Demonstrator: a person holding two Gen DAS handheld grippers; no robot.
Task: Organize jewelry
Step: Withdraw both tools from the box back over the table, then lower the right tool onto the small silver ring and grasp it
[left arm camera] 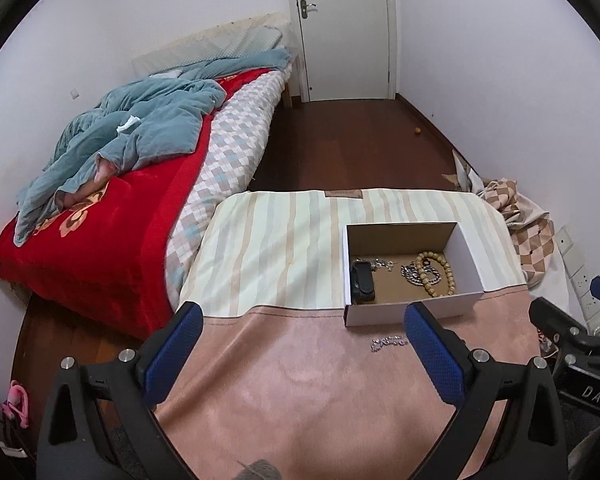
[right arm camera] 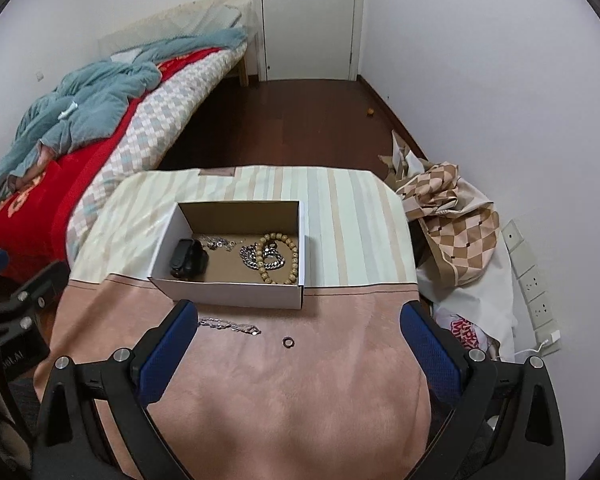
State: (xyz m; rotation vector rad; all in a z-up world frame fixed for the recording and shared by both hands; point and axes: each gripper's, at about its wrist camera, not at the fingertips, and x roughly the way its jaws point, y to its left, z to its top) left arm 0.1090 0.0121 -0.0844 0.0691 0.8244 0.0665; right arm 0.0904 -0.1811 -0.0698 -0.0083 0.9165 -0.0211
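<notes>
An open white cardboard box (right arm camera: pixel 236 294) (left arm camera: pixel 384 314) stands on the cloth-covered table (right arm camera: pixel 292 392). Inside lie a black watch (right arm camera: pixel 186 258) (left arm camera: pixel 362 280), a wooden bead bracelet (right arm camera: pixel 280 258) (left arm camera: pixel 438 272), a thick silver chain (right arm camera: pixel 260 260) (left arm camera: pixel 420 274) and a thin silver chain (right arm camera: pixel 218 243). In front of the box a silver bracelet (right arm camera: pixel 228 325) (left arm camera: pixel 388 343) and a small dark ring (right arm camera: pixel 288 342) lie on the pink cloth. My right gripper (right arm camera: pixel 296 344) is open above the ring. My left gripper (left arm camera: pixel 304 348) is open and empty, left of the bracelet.
A bed (left arm camera: pixel 100 216) with a red cover and a blue blanket runs along the left. A checked cloth bundle (right arm camera: pixel 452 208) and wall sockets (right arm camera: pixel 536 292) sit to the right. Dark wood floor (right arm camera: pixel 284 128) leads to a white door (right arm camera: pixel 308 16).
</notes>
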